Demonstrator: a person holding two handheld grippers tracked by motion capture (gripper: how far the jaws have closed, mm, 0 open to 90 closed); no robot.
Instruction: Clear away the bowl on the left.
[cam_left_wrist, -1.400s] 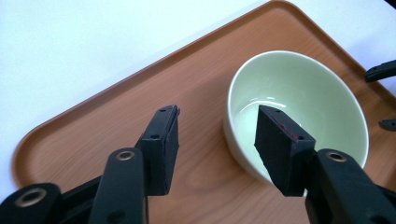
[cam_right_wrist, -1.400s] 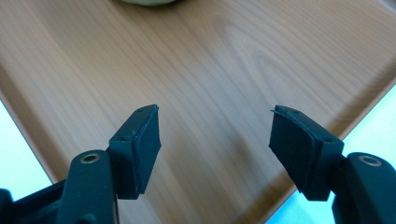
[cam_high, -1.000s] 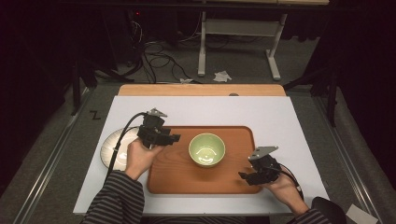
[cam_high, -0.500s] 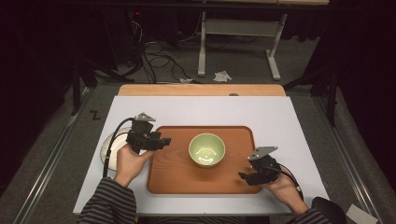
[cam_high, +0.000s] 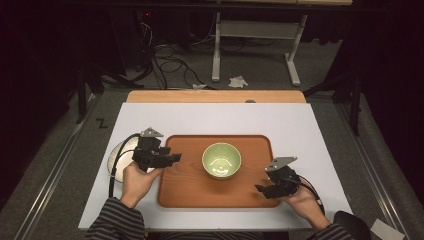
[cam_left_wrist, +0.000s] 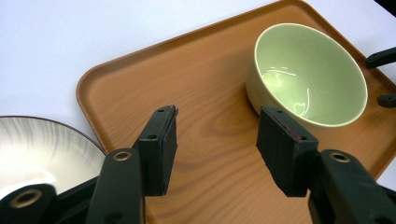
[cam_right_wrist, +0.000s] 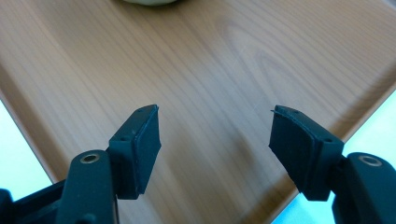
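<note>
A pale green bowl (cam_high: 221, 160) stands empty in the middle of a wooden tray (cam_high: 190, 185). My left gripper (cam_high: 174, 158) hovers over the tray's left edge, jaws open and pointing right toward the bowl. Between its open jaws (cam_left_wrist: 217, 114) lies bare tray (cam_left_wrist: 187, 70), with the bowl (cam_left_wrist: 308, 74) just beyond the right jaw. A white plate (cam_left_wrist: 42, 149) with a dark rim lies left of the tray, partly hidden under the left hand (cam_high: 135, 180). My right gripper (cam_high: 260, 189) rests open over the tray's near right corner, its jaws (cam_right_wrist: 215, 109) above bare wood (cam_right_wrist: 210, 56).
The tray sits on a white tabletop (cam_high: 200, 120) with a wooden strip (cam_high: 215, 96) along the far edge. Beyond it the floor holds cables (cam_high: 170, 55), a desk frame (cam_high: 255, 35) and a crumpled paper (cam_high: 238, 81).
My left gripper has drifted left and a little nearer the person, from over the tray's left part to its left edge. The right gripper and the bowl have stayed put.
</note>
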